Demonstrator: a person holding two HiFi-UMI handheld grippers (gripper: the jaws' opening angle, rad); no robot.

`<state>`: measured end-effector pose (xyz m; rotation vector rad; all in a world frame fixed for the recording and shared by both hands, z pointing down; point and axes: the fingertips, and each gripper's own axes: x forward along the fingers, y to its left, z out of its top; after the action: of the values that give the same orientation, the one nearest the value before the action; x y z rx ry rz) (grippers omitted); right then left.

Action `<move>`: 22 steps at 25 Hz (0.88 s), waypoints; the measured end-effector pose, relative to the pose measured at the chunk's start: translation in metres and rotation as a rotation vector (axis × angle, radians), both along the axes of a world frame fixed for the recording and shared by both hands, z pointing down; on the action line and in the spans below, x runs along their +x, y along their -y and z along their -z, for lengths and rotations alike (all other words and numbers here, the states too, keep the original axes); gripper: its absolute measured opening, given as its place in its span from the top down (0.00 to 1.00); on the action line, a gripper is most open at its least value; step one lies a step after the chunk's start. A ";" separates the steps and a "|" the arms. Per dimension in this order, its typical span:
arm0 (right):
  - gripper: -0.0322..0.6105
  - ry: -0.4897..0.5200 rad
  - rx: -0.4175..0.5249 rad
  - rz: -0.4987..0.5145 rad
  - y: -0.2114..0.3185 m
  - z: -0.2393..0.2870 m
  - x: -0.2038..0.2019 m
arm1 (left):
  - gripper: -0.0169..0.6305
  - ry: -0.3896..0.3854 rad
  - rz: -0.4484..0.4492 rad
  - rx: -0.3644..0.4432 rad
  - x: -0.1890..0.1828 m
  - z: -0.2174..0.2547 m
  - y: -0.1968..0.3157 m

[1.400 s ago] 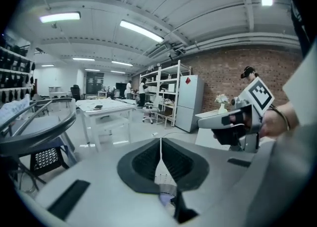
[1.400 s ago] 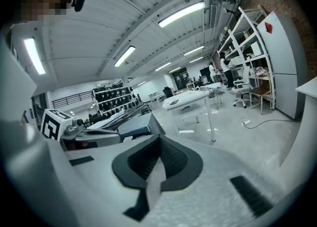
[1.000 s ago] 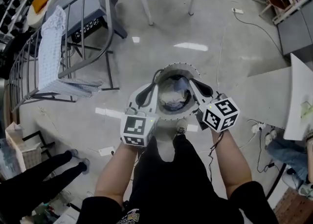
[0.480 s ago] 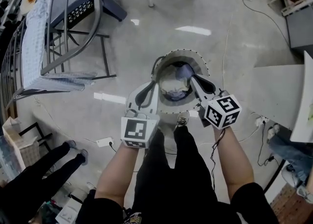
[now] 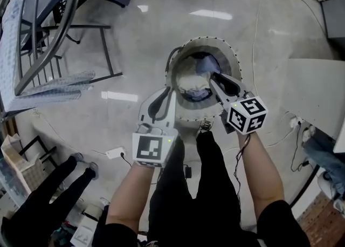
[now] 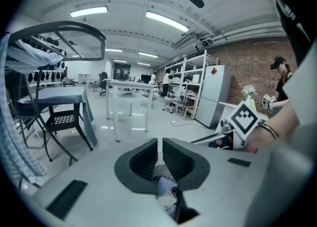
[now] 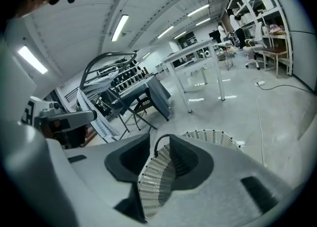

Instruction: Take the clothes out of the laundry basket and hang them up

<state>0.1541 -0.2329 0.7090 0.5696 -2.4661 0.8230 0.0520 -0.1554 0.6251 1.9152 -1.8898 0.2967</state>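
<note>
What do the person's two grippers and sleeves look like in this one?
The left gripper and right gripper are pale grey shells with black, ribbed jaw pads. Each carries a white cube with black square markers, left and right. The person wears black short sleeves; a thin dark cable hangs by the right wrist.

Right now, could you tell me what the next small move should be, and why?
Probably lower the right gripper a little onto the bluish garment on top and close on it. Its jaws have just been opening and hold nothing yet, its tips hang above the clothes in the laundry basket, and the left gripper is shut near the rim.
</note>
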 end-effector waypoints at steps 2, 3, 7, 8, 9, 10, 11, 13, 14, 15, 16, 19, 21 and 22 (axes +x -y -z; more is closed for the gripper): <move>0.73 -0.019 -0.008 0.008 -0.001 -0.026 -0.001 | 0.95 -0.019 -0.008 -0.023 0.000 -0.018 -0.002; 0.73 -0.029 -0.010 0.012 -0.002 -0.039 -0.002 | 0.95 -0.025 -0.010 -0.030 0.000 -0.027 -0.003; 0.71 -0.075 -0.024 0.013 0.000 -0.090 0.002 | 0.95 -0.037 -0.012 -0.051 -0.001 -0.064 -0.009; 0.70 -0.090 -0.032 0.008 0.001 -0.105 0.004 | 0.95 -0.040 -0.013 -0.057 -0.001 -0.073 -0.011; 0.69 -0.105 -0.041 0.002 0.003 -0.120 0.006 | 0.95 -0.043 -0.015 -0.063 0.000 -0.082 -0.011; 0.69 -0.118 -0.050 -0.004 0.005 -0.134 0.008 | 0.94 -0.045 -0.019 -0.068 0.001 -0.090 -0.012; 0.68 -0.129 -0.057 -0.009 0.008 -0.146 0.008 | 0.93 -0.045 -0.025 -0.073 0.001 -0.098 -0.011; 0.67 -0.150 -0.064 -0.017 0.014 -0.169 0.008 | 0.91 -0.045 -0.041 -0.079 0.003 -0.112 -0.009; 0.66 -0.160 -0.066 -0.018 0.017 -0.180 0.007 | 0.89 -0.043 -0.049 -0.083 0.004 -0.118 -0.009; 0.65 -0.171 -0.069 -0.019 0.018 -0.192 0.006 | 0.88 -0.041 -0.055 -0.086 0.005 -0.124 -0.008; 0.64 -0.180 -0.075 -0.019 0.020 -0.204 0.005 | 0.87 -0.037 -0.060 -0.091 0.006 -0.130 -0.009; 0.60 -0.203 -0.103 -0.005 0.022 -0.242 0.004 | 0.84 -0.030 -0.073 -0.100 0.009 -0.145 -0.008; 0.58 -0.230 -0.122 0.019 0.022 -0.269 0.005 | 0.84 -0.023 -0.083 -0.100 0.011 -0.155 -0.006; 0.58 -0.246 -0.130 0.030 0.022 -0.282 0.006 | 0.83 -0.018 -0.089 -0.099 0.011 -0.159 -0.005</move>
<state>0.1601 -0.2545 0.9914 0.5502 -2.1764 0.8402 0.0634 -0.1502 0.7845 1.9323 -1.7471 0.3916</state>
